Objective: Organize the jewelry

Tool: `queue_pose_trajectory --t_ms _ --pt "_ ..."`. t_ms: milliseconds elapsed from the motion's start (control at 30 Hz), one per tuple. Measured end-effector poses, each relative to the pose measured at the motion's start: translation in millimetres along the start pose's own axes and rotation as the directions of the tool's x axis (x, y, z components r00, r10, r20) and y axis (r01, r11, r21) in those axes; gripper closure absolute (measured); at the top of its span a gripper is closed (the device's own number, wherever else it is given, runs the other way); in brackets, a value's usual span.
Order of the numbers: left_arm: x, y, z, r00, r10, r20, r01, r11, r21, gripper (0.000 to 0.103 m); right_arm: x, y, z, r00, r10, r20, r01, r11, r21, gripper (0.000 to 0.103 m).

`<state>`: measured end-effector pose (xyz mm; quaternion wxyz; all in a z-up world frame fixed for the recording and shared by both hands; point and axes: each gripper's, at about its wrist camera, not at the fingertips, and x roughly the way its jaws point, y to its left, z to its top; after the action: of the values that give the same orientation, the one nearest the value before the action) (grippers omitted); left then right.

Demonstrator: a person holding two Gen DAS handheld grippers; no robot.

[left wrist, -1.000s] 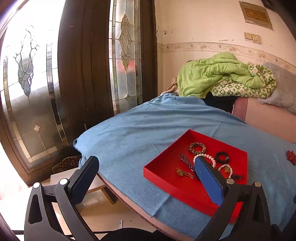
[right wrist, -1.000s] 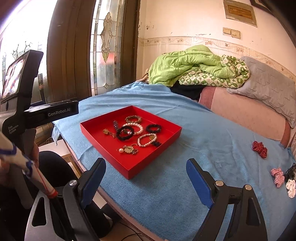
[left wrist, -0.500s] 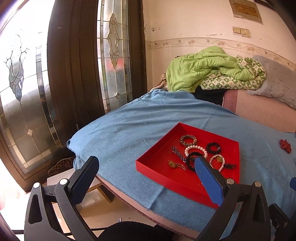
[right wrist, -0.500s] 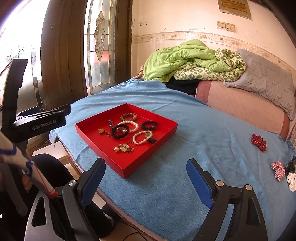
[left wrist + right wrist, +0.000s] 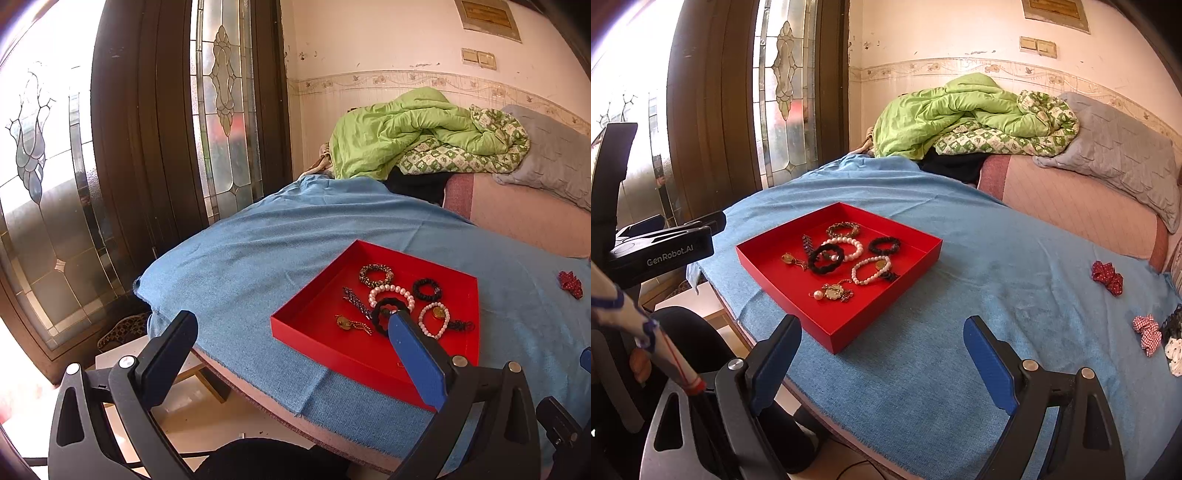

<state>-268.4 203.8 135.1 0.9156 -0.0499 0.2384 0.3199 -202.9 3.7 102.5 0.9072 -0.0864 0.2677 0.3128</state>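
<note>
A shallow red tray (image 5: 908, 273) (image 5: 306, 336) lies on the blue cloth near the table's front left corner. Inside are several pieces: pearl bracelets (image 5: 846, 248), black scrunchies (image 5: 825, 260), a leopard scrunchie (image 5: 376, 275) and gold pendants (image 5: 833, 292). Further right on the cloth sit a red bow (image 5: 1107, 277), a red checked bow (image 5: 1147, 332) and a black-and-white piece (image 5: 1174, 343). My right gripper (image 5: 882, 343) stands open, empty, in front of the tray. My left gripper (image 5: 288, 332) is open and empty too, its right finger overlapping the tray.
The blue cloth (image 5: 997, 266) covers a table whose front edge drops to the floor. A green quilt (image 5: 945, 110) and grey pillow (image 5: 1119, 155) pile up at the back. A dark door with stained glass (image 5: 221, 110) stands left. A low white stool (image 5: 122, 358) sits below the corner.
Both views have drifted slightly, so the tray sits a little further right in them. Both grippers stay open and empty, and nothing on the cloth has shifted.
</note>
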Motion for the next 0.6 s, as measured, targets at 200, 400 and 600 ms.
queue_pose_trajectory --t_ms 200,400,600 --pt "3.3 2.3 -3.1 1.000 -0.001 -0.010 0.001 1.000 -0.002 0.000 0.2 -0.2 -0.2 1.000 0.002 -0.001 -0.002 1.000 -0.001 0.011" --pt "5.8 3.7 -1.5 1.000 -0.003 -0.015 0.003 1.000 0.001 0.000 1.4 -0.4 0.1 1.000 0.000 -0.004 0.000 1.000 -0.003 0.011" --pt "5.9 3.4 -1.5 1.000 -0.003 -0.016 0.003 1.000 0.002 0.000 1.3 -0.3 -0.7 1.000 -0.001 -0.005 0.001 1.000 -0.001 0.011"
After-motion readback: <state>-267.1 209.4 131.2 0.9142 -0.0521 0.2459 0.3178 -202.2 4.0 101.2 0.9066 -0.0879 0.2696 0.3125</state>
